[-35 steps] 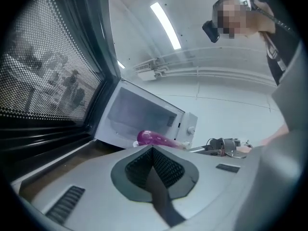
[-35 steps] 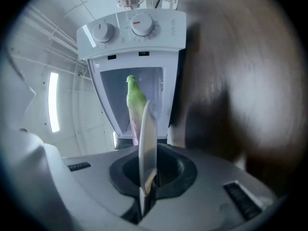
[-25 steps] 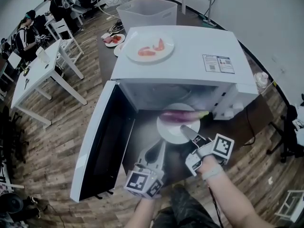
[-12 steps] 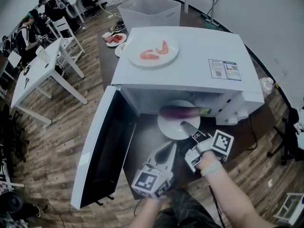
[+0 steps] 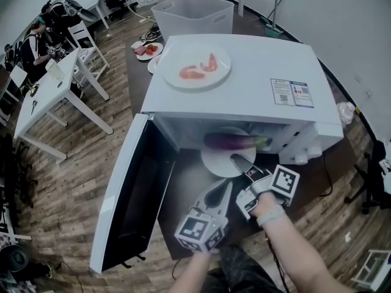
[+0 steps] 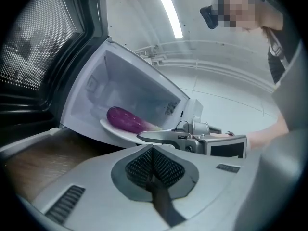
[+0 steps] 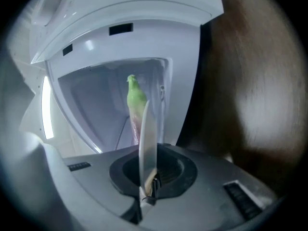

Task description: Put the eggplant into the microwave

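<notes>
Over the last second the round white plate (image 5: 215,162) carrying the long purple eggplant (image 5: 227,141) had slid toward twelve o'clock, deeper into the mouth of the white box-shaped microwave (image 5: 263,60). A second before, the eggplant lay clear of the oven's front edge. Now it lay right at that edge, its far side tucked under the roof and its green stem pointing to three o'clock. The near half of the plate stuck out over the dark tabletop (image 5: 183,188).

The right gripper (image 5: 238,162) was clenched on the plate's rim at about five o'clock, the thin white edge pinched between its jaws. The left gripper (image 5: 226,188) had drifted from seven o'clock of the plate toward six o'clock and ended just beside the right one. Its jaws were pressed together with nothing between them. The microwave's white door with a dark window (image 5: 125,188) hung wide open at nine o'clock, well clear of the plate's path.

By my reading, the loading was about half done. The plate probably needed a further push toward twelve o'clock before the rim could be let go and the door swung closed.
</notes>
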`<state>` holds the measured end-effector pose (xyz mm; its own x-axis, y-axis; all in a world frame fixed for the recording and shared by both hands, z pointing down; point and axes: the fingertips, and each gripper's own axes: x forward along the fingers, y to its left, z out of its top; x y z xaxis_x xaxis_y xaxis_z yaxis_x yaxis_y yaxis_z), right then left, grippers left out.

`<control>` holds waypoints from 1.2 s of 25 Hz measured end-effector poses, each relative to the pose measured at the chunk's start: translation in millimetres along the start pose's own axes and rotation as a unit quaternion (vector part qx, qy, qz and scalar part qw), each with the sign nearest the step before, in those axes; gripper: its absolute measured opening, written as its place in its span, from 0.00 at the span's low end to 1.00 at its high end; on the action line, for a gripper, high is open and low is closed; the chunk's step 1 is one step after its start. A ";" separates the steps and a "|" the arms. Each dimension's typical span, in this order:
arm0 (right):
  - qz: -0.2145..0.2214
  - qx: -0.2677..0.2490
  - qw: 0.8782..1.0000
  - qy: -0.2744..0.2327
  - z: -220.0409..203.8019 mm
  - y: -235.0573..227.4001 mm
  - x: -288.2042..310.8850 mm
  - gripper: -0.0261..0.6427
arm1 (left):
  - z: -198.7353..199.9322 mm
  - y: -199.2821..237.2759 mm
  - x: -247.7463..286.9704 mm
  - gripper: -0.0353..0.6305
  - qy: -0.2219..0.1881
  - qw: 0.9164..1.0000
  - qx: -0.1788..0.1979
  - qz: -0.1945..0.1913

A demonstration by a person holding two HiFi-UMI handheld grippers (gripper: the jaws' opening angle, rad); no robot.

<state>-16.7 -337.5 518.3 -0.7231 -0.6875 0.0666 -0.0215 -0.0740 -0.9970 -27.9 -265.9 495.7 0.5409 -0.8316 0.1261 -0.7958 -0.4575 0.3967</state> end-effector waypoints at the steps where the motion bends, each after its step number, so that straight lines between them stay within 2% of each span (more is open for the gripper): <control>1: -0.001 0.000 1.000 0.001 0.6 -0.2 0.8 0.05 | -0.2 0.5 0.9 0.06 -0.001 1.000 -0.001 0.001; 5: -0.004 -0.006 1.000 0.004 3.1 -0.6 4.2 0.05 | 0.8 2.8 4.6 0.06 -0.006 1.000 -0.013 0.005; 8: -0.010 -0.034 0.999 0.019 3.5 0.5 8.5 0.06 | 1.4 5.6 7.9 0.06 -0.009 1.000 -0.022 0.009; 15: 0.000 -0.074 0.996 0.051 -5.6 8.9 10.4 0.16 | 2.3 14.7 15.5 0.06 -0.014 0.999 -0.041 0.016; 18: 0.006 -0.090 0.994 0.059 -8.5 11.8 7.3 0.16 | 4.0 16.7 18.7 0.06 -0.015 0.999 -0.047 0.018; 20: 0.008 -0.108 0.992 0.066 -10.5 13.1 3.8 0.21 | 4.3 18.1 20.5 0.06 -0.015 0.998 -0.053 0.019; 25: 0.012 -0.168 0.982 0.080 -15.4 17.6 -8.7 0.21 | 5.9 23.0 23.8 0.06 -0.010 0.998 -0.063 0.026; 30: -0.030 -0.249 0.964 0.090 -13.4 4.4 -24.0 0.14 | 8.1 25.8 26.0 0.06 -0.004 0.997 -0.069 0.031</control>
<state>-8.8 -311.6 511.8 -0.8172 -0.5534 0.1613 -0.3631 0.2768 -0.8897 -36.6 -301.9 501.9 0.4900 -0.8592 0.1474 -0.7822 -0.3586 0.5095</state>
